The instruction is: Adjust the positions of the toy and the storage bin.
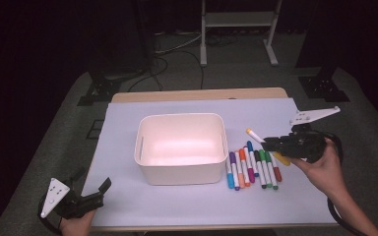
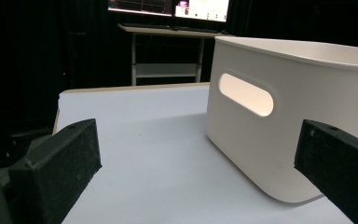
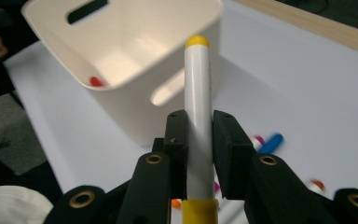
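Two grippers are at work over the pale sheet [image 1: 187, 206] that covers the table, one in each of the person's hands. Nearest the person's edge, the left gripper [image 1: 91, 189] sits low at the sheet's front left corner, its jaws spread wide with nothing between them; in the left gripper view they frame bare sheet and the handle slot of the white bin [image 2: 279, 116], which stands just ahead and clear of them. Farther in, that bin [image 1: 181, 150] stands upright near the middle of the sheet, and the right gripper view shows something small and red [image 3: 96, 81] lying on its floor, though I cannot make out what it is. Just beside the bin's right wall lies a row of markers [image 1: 253, 169] side by side on the sheet, with caps in blue, purple, orange, green and red. Above the far end of that row the right gripper [image 1: 267, 142] is held up off the sheet by the person's right hand [image 1: 325, 169], its jaws clamped on a yellow marker [image 1: 254, 134]. In the right gripper view the yellow marker [image 3: 198, 116] runs straight out between the pads, white barrel pinched on both sides, its yellow end pointing toward the bin's open top.
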A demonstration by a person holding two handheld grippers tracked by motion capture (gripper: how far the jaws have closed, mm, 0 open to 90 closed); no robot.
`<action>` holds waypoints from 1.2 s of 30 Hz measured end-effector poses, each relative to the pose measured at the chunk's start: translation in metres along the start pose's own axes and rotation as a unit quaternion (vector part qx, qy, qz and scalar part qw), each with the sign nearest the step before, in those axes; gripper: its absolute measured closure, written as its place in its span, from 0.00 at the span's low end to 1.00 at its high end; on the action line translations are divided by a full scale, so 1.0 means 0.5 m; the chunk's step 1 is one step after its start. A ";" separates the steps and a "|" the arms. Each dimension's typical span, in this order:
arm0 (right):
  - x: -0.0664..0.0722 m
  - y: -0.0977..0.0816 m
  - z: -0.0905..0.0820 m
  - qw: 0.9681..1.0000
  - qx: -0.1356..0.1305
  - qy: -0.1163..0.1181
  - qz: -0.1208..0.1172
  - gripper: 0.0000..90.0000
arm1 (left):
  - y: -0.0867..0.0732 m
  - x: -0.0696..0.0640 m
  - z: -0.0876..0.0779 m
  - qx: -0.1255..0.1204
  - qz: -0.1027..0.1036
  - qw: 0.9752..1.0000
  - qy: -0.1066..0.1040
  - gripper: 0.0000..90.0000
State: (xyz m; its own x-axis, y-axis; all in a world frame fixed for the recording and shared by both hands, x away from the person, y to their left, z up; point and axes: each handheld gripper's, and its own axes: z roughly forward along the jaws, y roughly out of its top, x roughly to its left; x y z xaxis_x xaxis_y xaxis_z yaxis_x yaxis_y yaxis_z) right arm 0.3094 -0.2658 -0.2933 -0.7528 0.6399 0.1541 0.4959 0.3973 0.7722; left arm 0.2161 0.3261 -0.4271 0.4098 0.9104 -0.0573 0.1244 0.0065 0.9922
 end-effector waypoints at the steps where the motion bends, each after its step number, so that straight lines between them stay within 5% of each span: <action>1: 0.009 0.011 0.003 1.000 -0.001 0.008 -0.008 0.84 | 0.000 0.000 0.000 0.000 0.000 1.000 0.000 0.00; 9: 0.066 0.083 0.045 0.996 -0.002 0.070 -0.056 0.84 | 0.000 0.000 0.000 -0.001 -0.002 1.000 0.000 0.00; 18: 0.116 0.151 0.117 0.987 0.020 0.119 -0.109 0.84 | -0.001 0.002 0.000 -0.002 -0.004 1.000 -0.001 0.00; 19: 0.122 0.163 0.137 0.983 0.022 0.133 -0.121 0.84 | -0.001 0.003 0.000 -0.002 -0.004 1.000 -0.001 0.00; 23: 0.130 0.176 0.162 0.980 0.026 0.153 -0.127 0.84 | -0.001 0.003 0.001 -0.002 -0.004 1.000 -0.002 0.00; 26: 0.138 0.191 0.197 0.974 0.037 0.180 -0.136 0.84 | -0.002 0.003 0.001 -0.002 -0.005 1.000 -0.003 0.00; 36: 0.158 0.217 0.282 0.964 0.072 0.210 -0.146 0.84 | -0.003 0.006 0.000 -0.001 -0.005 1.000 -0.003 0.00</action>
State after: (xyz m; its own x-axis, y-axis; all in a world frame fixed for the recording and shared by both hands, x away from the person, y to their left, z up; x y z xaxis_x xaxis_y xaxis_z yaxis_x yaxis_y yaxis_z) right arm 0.3647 -0.0795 -0.2840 -0.9633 0.1766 0.2023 0.2685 0.6271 0.7312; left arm 0.2173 0.3286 -0.4286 0.4137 0.9079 -0.0682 0.1273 0.0164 0.9917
